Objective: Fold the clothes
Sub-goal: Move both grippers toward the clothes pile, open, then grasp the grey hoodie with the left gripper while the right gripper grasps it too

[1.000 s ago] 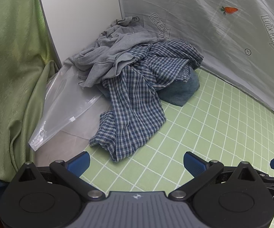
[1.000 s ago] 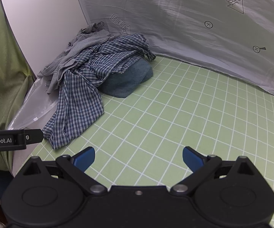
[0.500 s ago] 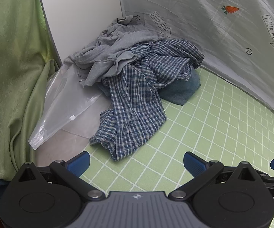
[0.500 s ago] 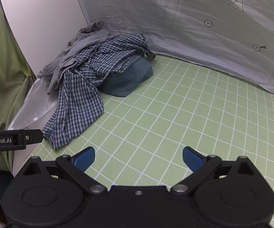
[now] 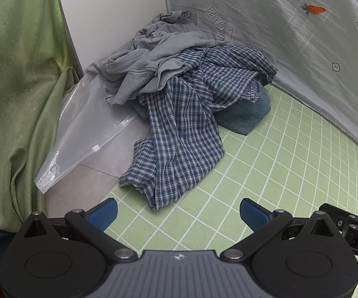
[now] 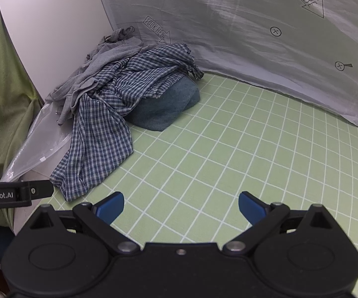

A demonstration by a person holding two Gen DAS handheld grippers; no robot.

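Still unmoved since a second ago, the left gripper (image 5: 178, 211) and right gripper (image 6: 181, 204) hover wide apart, holding nothing, short of the plaid shirt (image 5: 181, 134), which is heaped with a grey garment (image 5: 151, 57) in the green mat's (image 6: 241, 154) far-left corner, its hem overhanging the mat's left edge; open mat stretches right of the heap.

Both wrist views look forward and down over the green mat (image 5: 265, 164), sharing the far-corner clothes pile (image 6: 119, 94).
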